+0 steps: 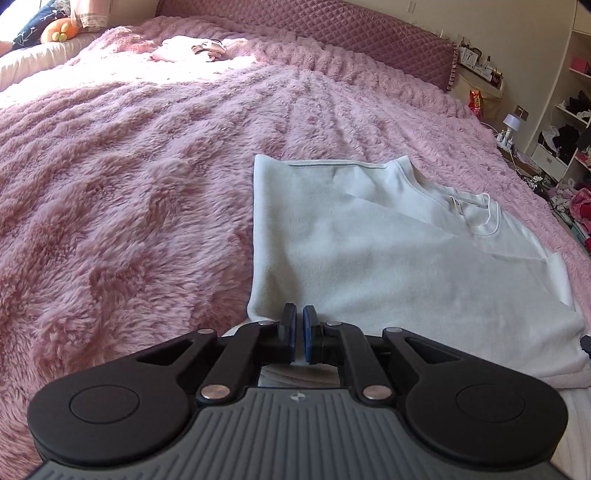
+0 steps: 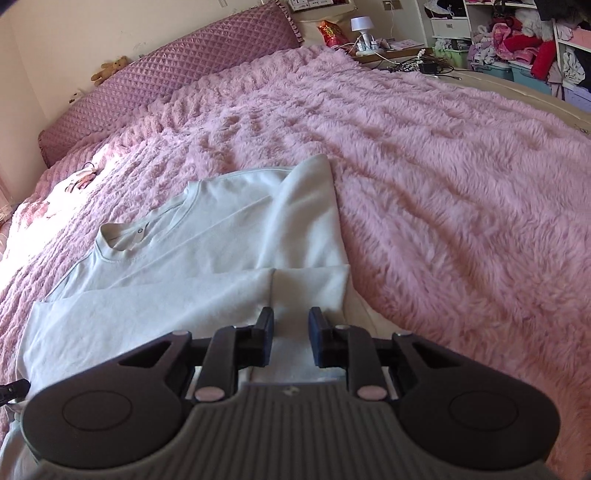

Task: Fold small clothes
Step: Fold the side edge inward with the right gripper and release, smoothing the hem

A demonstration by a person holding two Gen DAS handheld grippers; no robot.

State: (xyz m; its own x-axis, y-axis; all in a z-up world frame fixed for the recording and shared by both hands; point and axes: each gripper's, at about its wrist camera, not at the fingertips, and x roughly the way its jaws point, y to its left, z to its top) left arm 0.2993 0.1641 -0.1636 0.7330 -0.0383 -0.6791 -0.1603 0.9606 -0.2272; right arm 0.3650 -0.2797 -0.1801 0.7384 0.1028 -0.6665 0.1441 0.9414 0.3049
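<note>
A white shirt [image 1: 369,243] lies flat on the pink fluffy bedspread [image 1: 129,184], both side parts folded in over the body and the collar toward the headboard. My left gripper [image 1: 299,332] sits at the shirt's near left corner, jaws almost together with a thin gap and no cloth seen between them. In the right wrist view the same shirt [image 2: 207,251] lies ahead on the bedspread [image 2: 461,184]. My right gripper [image 2: 291,332] is open over the shirt's near right edge, the cloth below the gap, not pinched.
A quilted purple headboard cushion [image 2: 177,70] runs along the far side. A small pile of pink clothes [image 1: 192,50] lies far off in sunlight. A bedside table with a lamp [image 2: 360,27] and shelves of clothes [image 2: 524,40] stand past the bed's right edge.
</note>
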